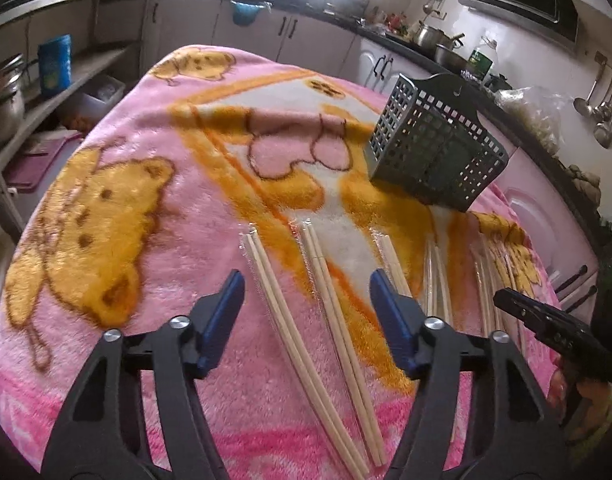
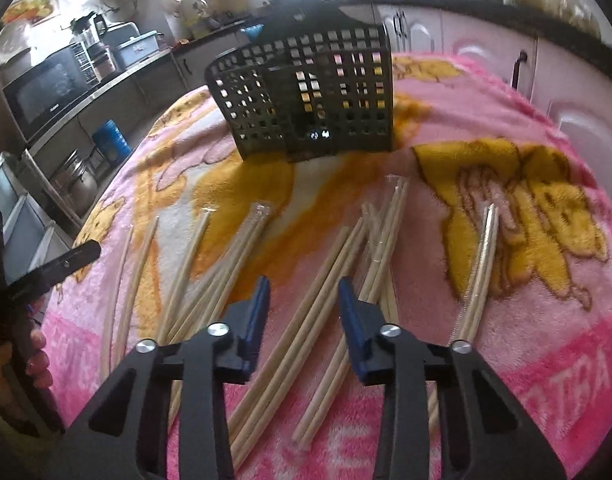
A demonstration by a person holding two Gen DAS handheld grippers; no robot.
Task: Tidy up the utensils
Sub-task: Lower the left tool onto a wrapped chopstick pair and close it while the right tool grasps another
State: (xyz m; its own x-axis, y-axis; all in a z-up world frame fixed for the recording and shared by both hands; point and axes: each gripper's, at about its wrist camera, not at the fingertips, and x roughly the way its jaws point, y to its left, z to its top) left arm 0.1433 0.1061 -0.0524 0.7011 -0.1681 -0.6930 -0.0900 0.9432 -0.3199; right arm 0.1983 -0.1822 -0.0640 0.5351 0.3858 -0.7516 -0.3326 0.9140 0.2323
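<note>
Several pairs of pale wooden chopsticks in clear wrappers lie side by side on a pink and orange blanket [image 1: 146, 208]. My left gripper [image 1: 306, 284] hovers open just above two of the pairs [image 1: 274, 300] [image 1: 334, 300], its blue pads well apart from them. My right gripper [image 2: 304, 284] straddles another pair [image 2: 318, 292], jaws narrow but open, with gaps beside the sticks. A dark perforated utensil basket [image 1: 434, 152] [image 2: 306, 100] stands empty behind the chopsticks. One finger [image 1: 546, 320] of the right gripper shows at the right edge of the left wrist view.
A lone wrapped pair [image 2: 482, 264] lies apart at the right. Kitchen counters and cabinets [image 1: 306, 36] ring the table, with pots [image 1: 438, 40] on the far counter and a microwave [image 2: 46, 88] at left. A hand [image 2: 34, 356] shows at the left edge.
</note>
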